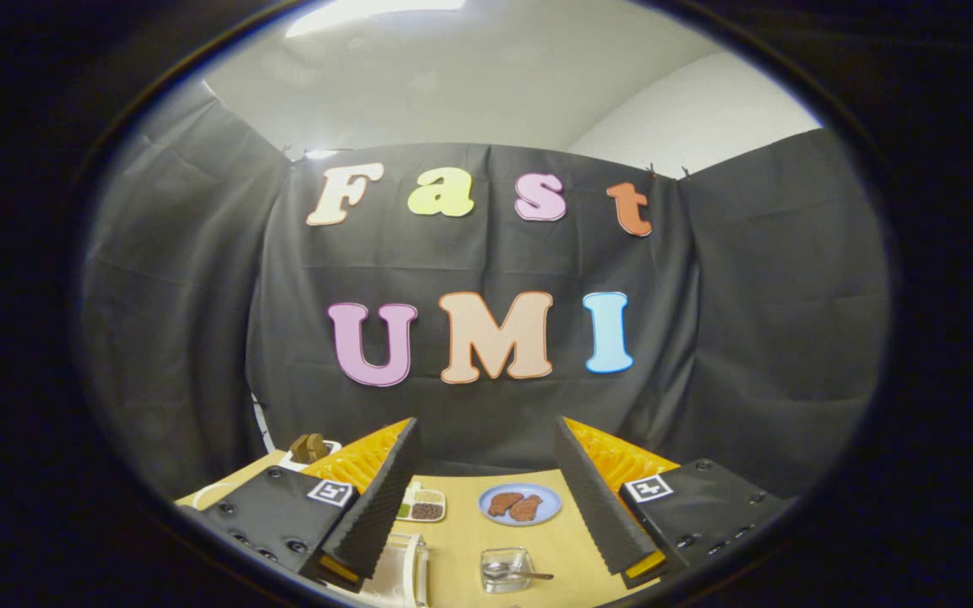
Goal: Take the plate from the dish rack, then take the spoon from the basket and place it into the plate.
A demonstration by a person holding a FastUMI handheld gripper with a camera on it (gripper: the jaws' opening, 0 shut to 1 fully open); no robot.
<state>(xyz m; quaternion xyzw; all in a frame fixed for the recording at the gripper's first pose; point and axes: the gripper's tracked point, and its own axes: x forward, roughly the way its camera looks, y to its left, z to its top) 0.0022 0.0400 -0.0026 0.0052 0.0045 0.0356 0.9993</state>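
Above the worktop [461, 540] my jaws [486, 498] hang spread, empty; spoon [519, 573] in its basket [505, 570], nothing taken yet.

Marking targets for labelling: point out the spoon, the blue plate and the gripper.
spoon [513, 572]: gripper view, on its bowl inside the clear basket.
blue plate [547, 512]: gripper view, on its bare right rim.
gripper [486, 498]: gripper view, midway between its open fingertips.

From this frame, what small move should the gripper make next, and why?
Probably tip down and ease toward the dish rack just ahead of the near finger. The gripper is open, holds nothing and hangs high above the table, so the plate step looks not yet begun. The spoon lies in its clear basket between the fingers.
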